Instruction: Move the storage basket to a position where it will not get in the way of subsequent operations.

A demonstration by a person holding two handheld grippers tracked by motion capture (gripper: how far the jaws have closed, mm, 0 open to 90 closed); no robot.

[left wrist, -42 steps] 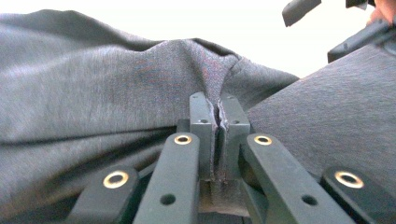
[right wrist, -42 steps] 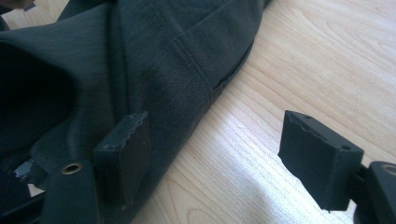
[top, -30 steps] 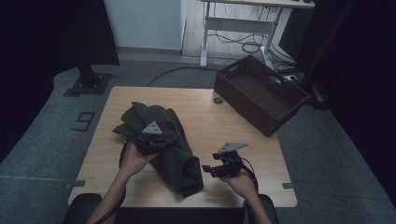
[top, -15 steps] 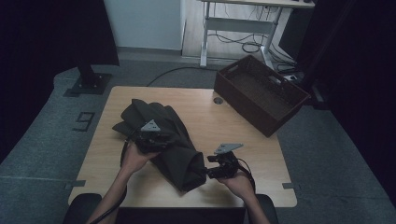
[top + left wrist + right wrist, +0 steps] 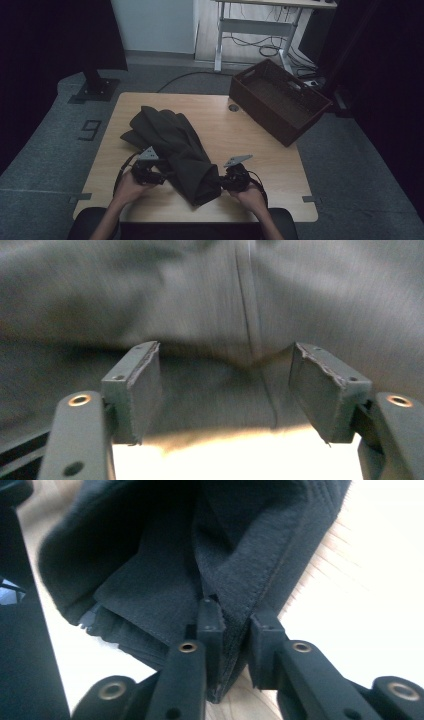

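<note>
On the left of the wooden surface [image 5: 250,130], the left gripper [image 5: 146,172] sits low against the left edge of the dark garment [image 5: 172,145]. Its fingers [image 5: 137,387] have just been opening and stand wide apart, with cloth in front of them but nothing pressed between the pads. The garment lies bunched in a long heap from the far left toward the near middle of the surface. At its near right end, the right gripper [image 5: 232,625] has just been closing, and its fingers now pinch a seamed fold of the fabric's edge. Far right, a brown crate [image 5: 280,100] rests on the surface's corner.
</note>
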